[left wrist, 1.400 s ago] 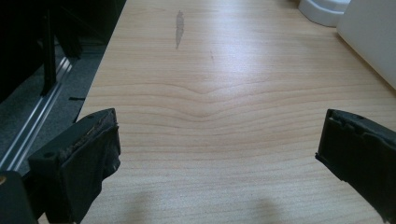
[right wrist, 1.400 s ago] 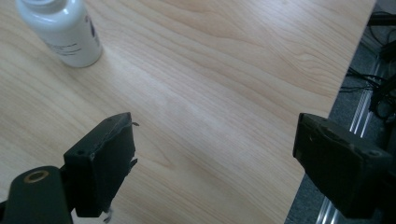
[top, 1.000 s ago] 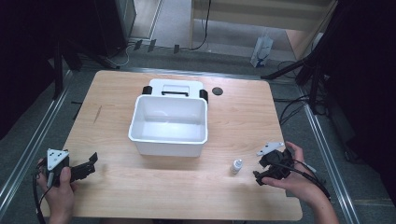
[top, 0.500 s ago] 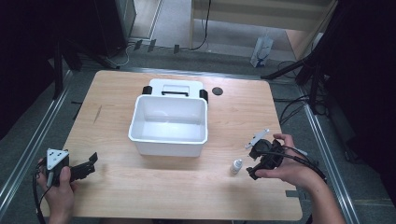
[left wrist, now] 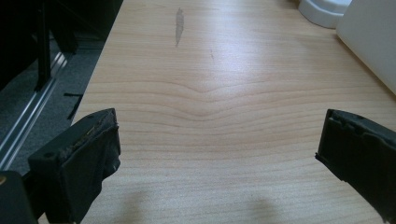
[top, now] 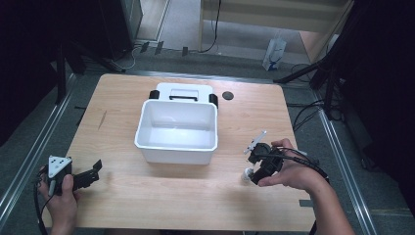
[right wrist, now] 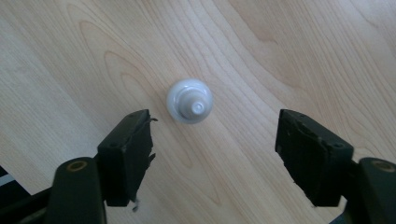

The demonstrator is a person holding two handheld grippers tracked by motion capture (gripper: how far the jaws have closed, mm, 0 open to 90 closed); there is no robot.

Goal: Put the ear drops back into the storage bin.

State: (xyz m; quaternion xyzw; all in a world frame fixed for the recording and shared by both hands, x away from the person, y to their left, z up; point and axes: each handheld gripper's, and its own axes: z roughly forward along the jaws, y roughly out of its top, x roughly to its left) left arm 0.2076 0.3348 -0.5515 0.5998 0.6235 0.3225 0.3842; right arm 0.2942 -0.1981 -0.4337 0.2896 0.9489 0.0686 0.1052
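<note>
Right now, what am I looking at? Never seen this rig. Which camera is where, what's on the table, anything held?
No robot: a person holds a two-jaw gripper in each hand. The high view looks down on a wooden table from above. The other two cameras ride on the grippers and look along their black jaws.

On the table: a white bin, its lid behind it, and a small white bottle.

The left gripper is open over bare wood. The right gripper is open above the bottle. Nothing is held.

Lab/test rig: wood table (top: pixel 147 205), metal rails (top: pixel 29 161), floor cables (top: pixel 303 115).
</note>
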